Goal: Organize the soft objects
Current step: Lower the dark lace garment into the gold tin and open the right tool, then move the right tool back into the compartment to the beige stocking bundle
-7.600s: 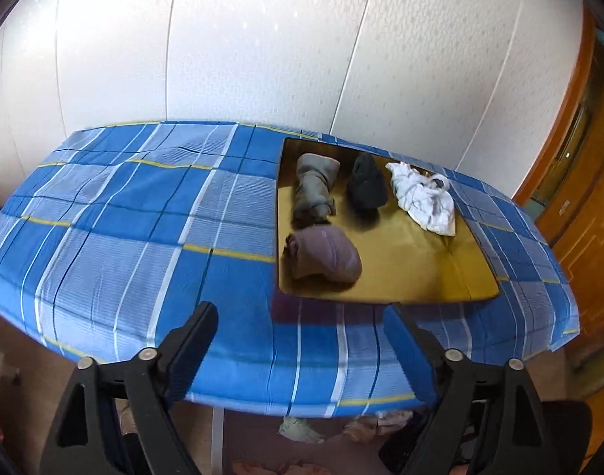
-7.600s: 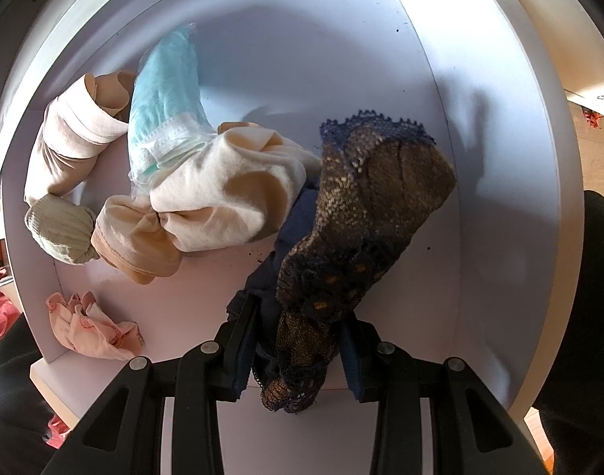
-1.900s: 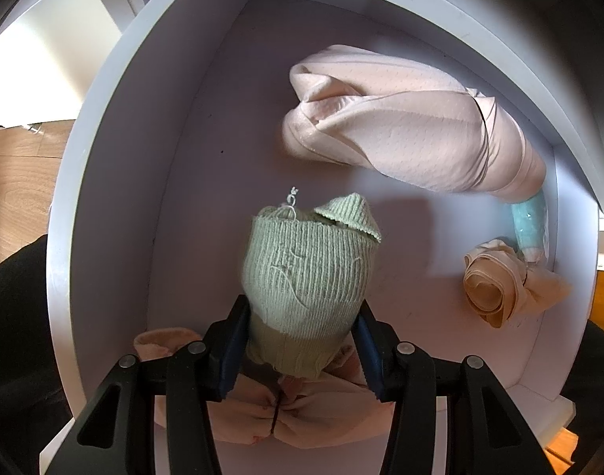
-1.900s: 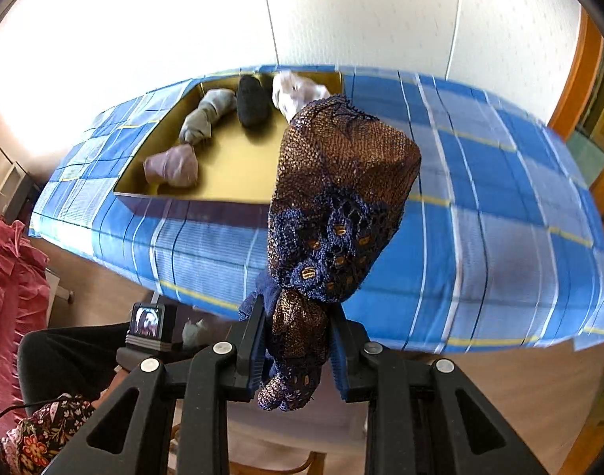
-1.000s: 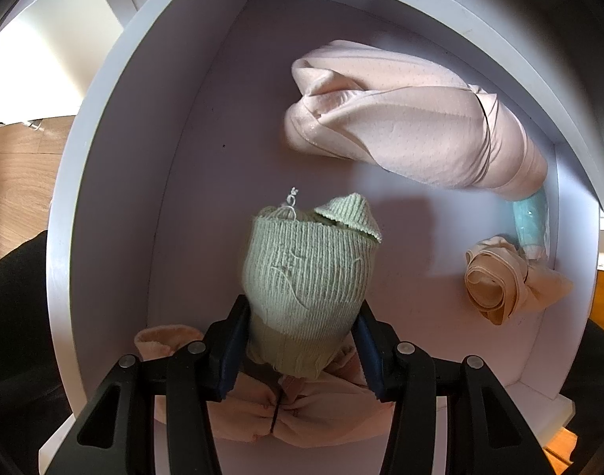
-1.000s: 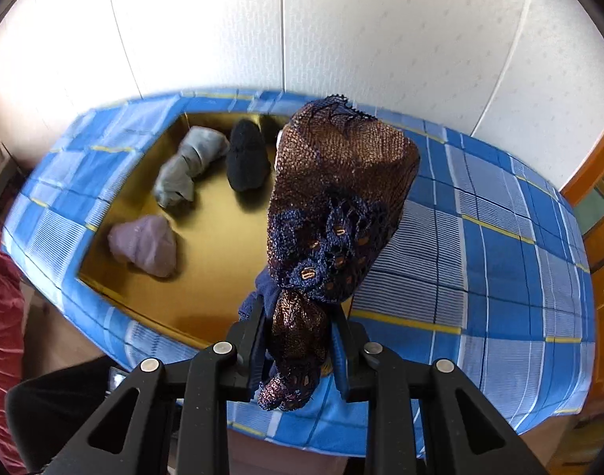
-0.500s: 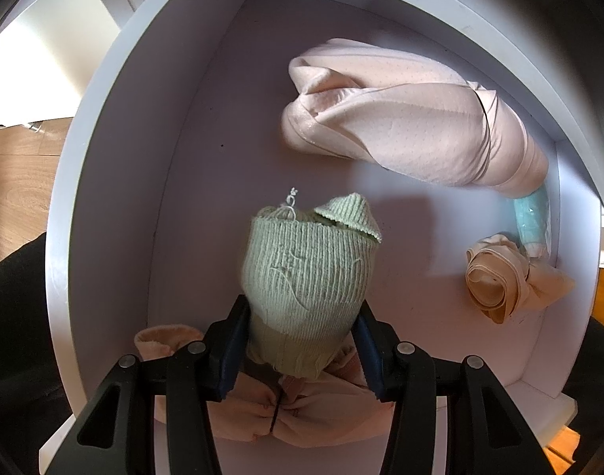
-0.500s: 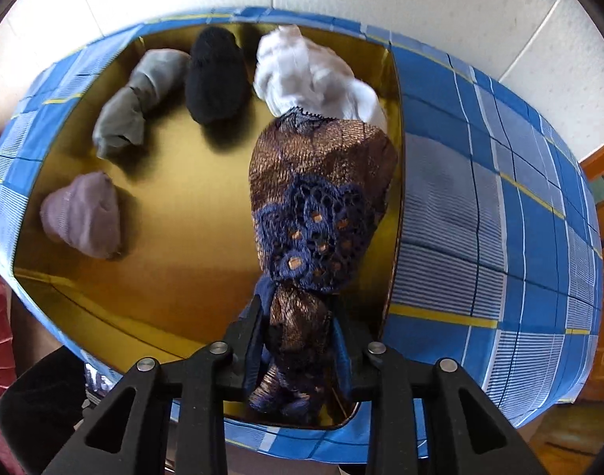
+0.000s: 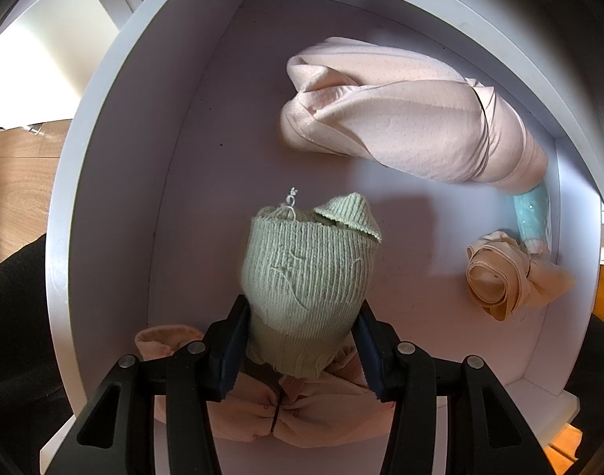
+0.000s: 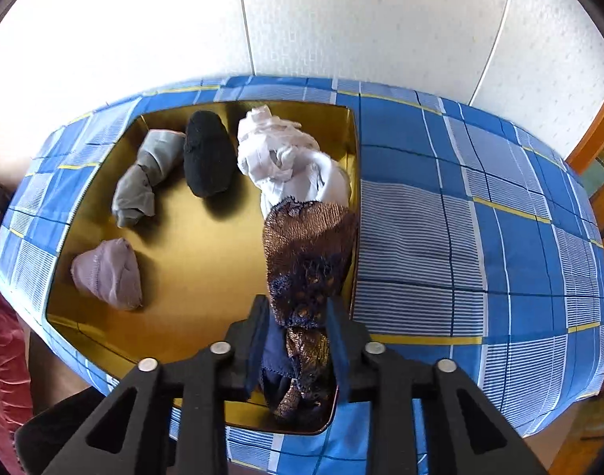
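My left gripper (image 9: 302,308) is shut on a pale green knitted bundle (image 9: 305,269) and holds it over the floor of a white bin (image 9: 104,166). Below its fingers lies a pink garment (image 9: 302,411). In the right wrist view my right gripper (image 10: 298,304) is shut on a brown and navy lace garment (image 10: 305,253). The garment hangs over the near right corner of a gold tray (image 10: 207,261), close to the tray's right wall and just in front of a white garment (image 10: 290,158).
The bin also holds a large pink roll (image 9: 412,126), a peach roll (image 9: 499,281) and a teal item (image 9: 533,217). The tray sits on a blue plaid tablecloth (image 10: 460,237) and holds a grey roll (image 10: 143,182), a black bundle (image 10: 207,154) and a lilac bundle (image 10: 108,273).
The right gripper has sunk with the lace garment from above the table's edge to the tray's near right corner. The left gripper and green bundle have stayed put.
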Tool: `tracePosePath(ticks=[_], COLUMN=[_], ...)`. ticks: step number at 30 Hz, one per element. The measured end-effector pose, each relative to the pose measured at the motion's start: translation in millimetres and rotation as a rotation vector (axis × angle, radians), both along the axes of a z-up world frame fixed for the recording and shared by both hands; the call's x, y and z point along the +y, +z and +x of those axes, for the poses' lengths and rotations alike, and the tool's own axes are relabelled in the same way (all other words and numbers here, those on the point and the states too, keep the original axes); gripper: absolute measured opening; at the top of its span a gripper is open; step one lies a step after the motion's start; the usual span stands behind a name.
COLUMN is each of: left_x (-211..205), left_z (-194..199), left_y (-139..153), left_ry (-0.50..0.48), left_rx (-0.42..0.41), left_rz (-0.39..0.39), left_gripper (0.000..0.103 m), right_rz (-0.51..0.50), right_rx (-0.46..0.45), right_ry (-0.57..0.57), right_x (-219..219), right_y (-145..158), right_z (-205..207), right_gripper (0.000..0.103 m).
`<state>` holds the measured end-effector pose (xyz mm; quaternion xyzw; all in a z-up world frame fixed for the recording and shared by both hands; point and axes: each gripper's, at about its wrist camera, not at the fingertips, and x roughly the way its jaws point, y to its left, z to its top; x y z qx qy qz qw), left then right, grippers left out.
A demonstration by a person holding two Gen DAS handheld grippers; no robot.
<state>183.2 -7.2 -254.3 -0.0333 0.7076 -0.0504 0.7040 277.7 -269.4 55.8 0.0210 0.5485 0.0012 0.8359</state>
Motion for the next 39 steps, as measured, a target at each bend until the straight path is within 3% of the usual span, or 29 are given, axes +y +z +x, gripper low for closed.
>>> tracePosePath(ticks=[5, 8, 11, 14, 21, 28, 34, 39], left_x=[1, 2, 3, 4, 7, 9, 10, 11], left_z=[1, 1, 2, 3, 3, 1, 2, 2], left_y=[-1, -2, -4, -5, -7, -8, -9, -9], left_ry=[0.000, 0.000, -0.001, -0.002, -0.001, -0.007, -0.009, -0.008], left_rx=[0.003, 0.005, 0.012, 0.013, 0.011, 0.010, 0.010, 0.009], left_rz=[-0.004, -0.003, -0.004, -0.007, -0.013, -0.012, -0.011, -0.012], left_gripper=[0.051, 0.051, 0.051, 0.051, 0.051, 0.051, 0.051, 0.051], right_rz=[-0.077, -0.095, -0.110, -0.037, 0.216, 0.238, 0.218, 0.130], right_rx=[0.045, 0.024, 0.004, -0.037, -0.223, -0.334, -0.293, -0.118], right_ry=[0.023, 0.019, 0.026, 0.018, 0.033, 0.196, 0.338, 0.501], right_x=[7, 7, 6, 1, -17, 1, 26, 64], right_y=[-21, -23, -19, -11, 9, 16, -15, -84], right_z=[17, 25, 30, 24, -51, -134, -182, -198], right_gripper=[0.019, 0.019, 0.025, 0.030, 0.032, 0.032, 0.033, 0.033])
